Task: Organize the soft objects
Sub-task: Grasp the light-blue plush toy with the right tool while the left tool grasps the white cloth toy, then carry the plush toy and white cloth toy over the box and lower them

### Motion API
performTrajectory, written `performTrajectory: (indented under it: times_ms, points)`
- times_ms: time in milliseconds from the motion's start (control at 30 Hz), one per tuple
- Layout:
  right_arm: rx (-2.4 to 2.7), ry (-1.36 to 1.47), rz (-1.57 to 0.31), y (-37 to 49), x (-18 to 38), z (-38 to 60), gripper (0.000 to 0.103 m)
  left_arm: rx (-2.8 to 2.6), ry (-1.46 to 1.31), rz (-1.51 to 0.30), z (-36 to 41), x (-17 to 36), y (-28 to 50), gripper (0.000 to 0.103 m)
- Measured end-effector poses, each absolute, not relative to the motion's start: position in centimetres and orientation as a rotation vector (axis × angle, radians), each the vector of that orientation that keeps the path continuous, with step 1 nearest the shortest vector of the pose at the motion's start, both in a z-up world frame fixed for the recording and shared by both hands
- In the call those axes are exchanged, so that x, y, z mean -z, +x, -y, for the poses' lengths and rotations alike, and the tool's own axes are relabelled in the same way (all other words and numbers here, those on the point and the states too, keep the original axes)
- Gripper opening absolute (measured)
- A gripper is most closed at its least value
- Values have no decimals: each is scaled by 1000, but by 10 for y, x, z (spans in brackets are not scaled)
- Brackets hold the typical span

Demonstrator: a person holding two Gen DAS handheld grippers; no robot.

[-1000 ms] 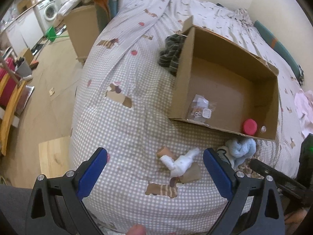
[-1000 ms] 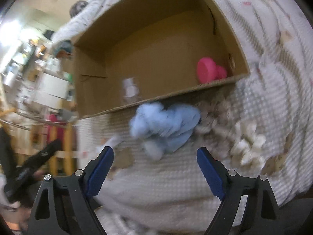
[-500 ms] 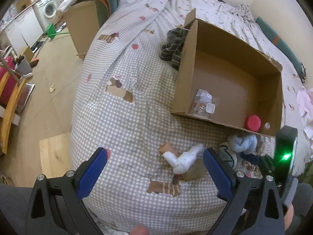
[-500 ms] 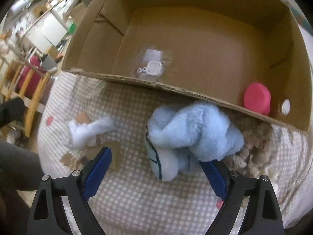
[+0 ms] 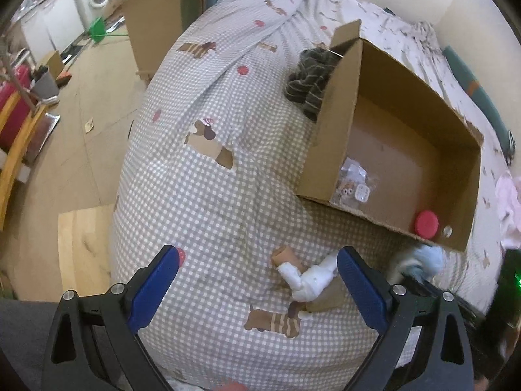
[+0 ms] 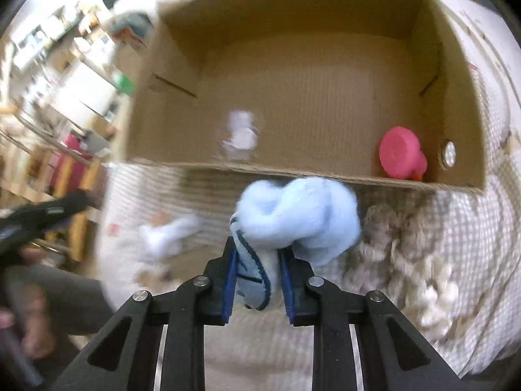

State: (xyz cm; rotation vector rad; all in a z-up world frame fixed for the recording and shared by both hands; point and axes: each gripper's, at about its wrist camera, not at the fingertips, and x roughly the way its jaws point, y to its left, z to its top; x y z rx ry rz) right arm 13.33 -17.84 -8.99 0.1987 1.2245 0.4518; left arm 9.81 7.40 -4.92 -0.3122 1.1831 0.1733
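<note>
My right gripper (image 6: pixel 257 262) is shut on a fluffy light-blue sock bundle (image 6: pixel 302 218), held just in front of the near wall of an open cardboard box (image 6: pixel 293 167). The bundle also shows in the left wrist view (image 5: pixel 423 260) by the box's (image 5: pixel 329 130) near corner. My left gripper (image 5: pixel 259 280) is open and empty above the checked bedspread (image 5: pixel 211 211). A white rolled sock (image 5: pixel 309 278) lies just inside its right finger (image 5: pixel 361 286); it appears blurred in the right wrist view (image 6: pixel 169 234).
The box holds a pink round lid (image 6: pixel 399 154) and a small clear packet (image 5: pixel 355 185). A dark striped garment (image 5: pixel 309 81) lies beside the box's far left. A cream knotted rope bundle (image 6: pixel 407 254) lies right of the blue bundle. The bed edge drops to the wooden floor (image 5: pixel 81 114) on the left.
My right gripper has closed on the light-blue sock bundle and lifted it toward the box wall. My left gripper stays open, with the view shifted slightly.
</note>
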Motion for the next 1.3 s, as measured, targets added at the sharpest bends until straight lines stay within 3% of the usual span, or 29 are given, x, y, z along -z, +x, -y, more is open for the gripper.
performTrajectory:
  times_ms: [233, 567, 633, 700, 767, 800, 867, 1167, 1300]
  points:
    - [-640, 458, -1062, 106, 16, 222, 26, -120, -283, -1244, -53, 62, 104, 86]
    - [-553, 512, -1043, 92, 27, 253, 26, -31, -260, -1363, -15, 98, 117, 68]
    - [-550, 496, -1055, 93, 32, 256, 26, -24, -229, -1379, -7, 106, 120, 59]
    - [-548, 479, -1057, 95, 33, 255, 26, -15, -187, -1398, 2, 114, 124, 55]
    - [-543, 487, -1055, 98, 33, 251, 26, -17, -145, -1414, 8, 122, 127, 44]
    - [-539, 491, -1053, 98, 33, 252, 26, -21, -129, -1418, 10, 125, 128, 32]
    - [-533, 493, -1048, 99, 33, 256, 26, -23, -139, -1396, 10, 125, 128, 25]
    - [-527, 495, -1042, 97, 32, 264, 26, 51, -275, -1184, -7, 60, 109, 21]
    - [-518, 458, -1070, 99, 36, 257, 26, 18, -279, -1190, -15, 59, 98, 21]
